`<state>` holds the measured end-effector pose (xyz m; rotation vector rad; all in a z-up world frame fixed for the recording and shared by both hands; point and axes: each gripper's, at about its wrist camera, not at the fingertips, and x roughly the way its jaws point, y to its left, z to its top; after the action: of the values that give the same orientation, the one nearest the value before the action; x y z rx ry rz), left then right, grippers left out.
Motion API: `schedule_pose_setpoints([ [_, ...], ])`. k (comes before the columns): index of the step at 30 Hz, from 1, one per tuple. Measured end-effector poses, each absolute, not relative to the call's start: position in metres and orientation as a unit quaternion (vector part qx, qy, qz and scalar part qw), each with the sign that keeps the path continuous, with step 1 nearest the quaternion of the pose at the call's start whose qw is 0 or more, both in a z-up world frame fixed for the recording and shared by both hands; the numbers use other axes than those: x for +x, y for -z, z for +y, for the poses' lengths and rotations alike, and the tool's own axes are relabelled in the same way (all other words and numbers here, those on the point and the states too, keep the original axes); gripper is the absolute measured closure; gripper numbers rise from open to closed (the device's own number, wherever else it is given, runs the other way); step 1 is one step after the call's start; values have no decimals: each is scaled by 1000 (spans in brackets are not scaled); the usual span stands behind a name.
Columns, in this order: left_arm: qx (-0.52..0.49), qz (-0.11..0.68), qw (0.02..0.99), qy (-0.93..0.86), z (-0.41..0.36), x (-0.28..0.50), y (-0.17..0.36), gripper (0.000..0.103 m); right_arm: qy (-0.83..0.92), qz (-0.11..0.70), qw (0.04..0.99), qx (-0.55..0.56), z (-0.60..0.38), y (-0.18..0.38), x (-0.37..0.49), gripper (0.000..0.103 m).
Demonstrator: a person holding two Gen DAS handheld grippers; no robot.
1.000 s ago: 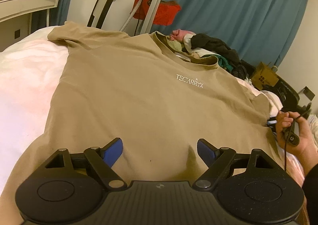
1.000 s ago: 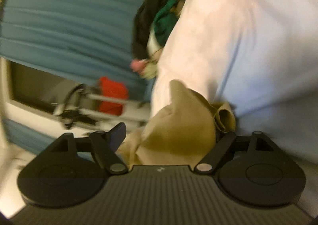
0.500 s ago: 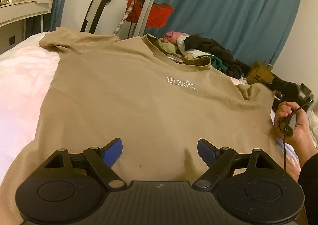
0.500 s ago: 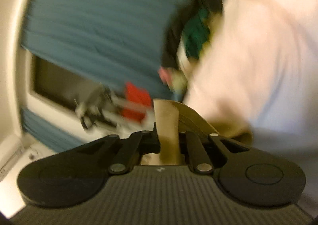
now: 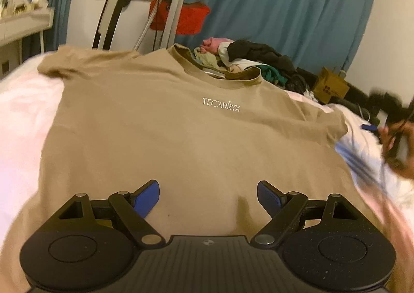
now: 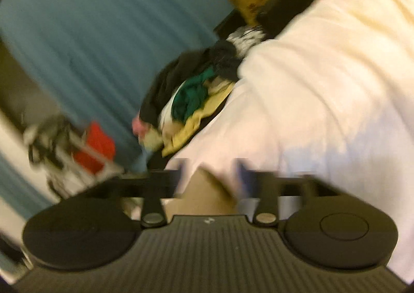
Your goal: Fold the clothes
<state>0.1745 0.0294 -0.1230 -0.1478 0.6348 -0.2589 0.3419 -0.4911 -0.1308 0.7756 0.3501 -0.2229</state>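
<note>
A tan T-shirt point(image 5: 181, 125) with a small white chest logo lies front up and spread flat on the white bed sheet point(image 5: 20, 122), collar at the far end. My left gripper point(image 5: 207, 187) hovers open over the shirt's lower middle, nothing between its blue pads point(image 5: 147, 197). In the blurred right wrist view my right gripper point(image 6: 211, 176) has its jaws opening. A fold of the tan shirt point(image 6: 204, 197) sits low between them, and the pads are clear of it. A hand point(image 5: 398, 143) holds that gripper just past the shirt's right sleeve.
A pile of mixed clothes point(image 5: 253, 60) lies behind the collar, in front of a blue curtain. A cardboard box point(image 5: 330, 84) stands at the far right. A metal stand with a red bag point(image 5: 186, 17) is behind the bed. A white shelf point(image 5: 23, 24) is at the left.
Half a second ago my right gripper was shut on the tan sleeve; now its jaws stand apart and it has risen and rolled. The right sleeve lies spread out. The left gripper stays put.
</note>
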Motion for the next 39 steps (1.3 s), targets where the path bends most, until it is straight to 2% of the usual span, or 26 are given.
schedule_pose_setpoints([
  [8,-36,269,953,133,27,146,100,19,53,202,943,257,-406,97,247,19],
  [14,-30,259,954,149,29,120,86,18,65,196,942,265,-369,73,159,19],
  [20,2,270,947,172,20,115,87,18,113,176,931,299,-364,83,113,18],
  [28,73,271,937,208,-49,210,85,20,154,191,911,333,-379,113,124,19],
  [39,130,263,914,281,-245,398,86,23,180,216,888,364,-409,164,163,19],
])
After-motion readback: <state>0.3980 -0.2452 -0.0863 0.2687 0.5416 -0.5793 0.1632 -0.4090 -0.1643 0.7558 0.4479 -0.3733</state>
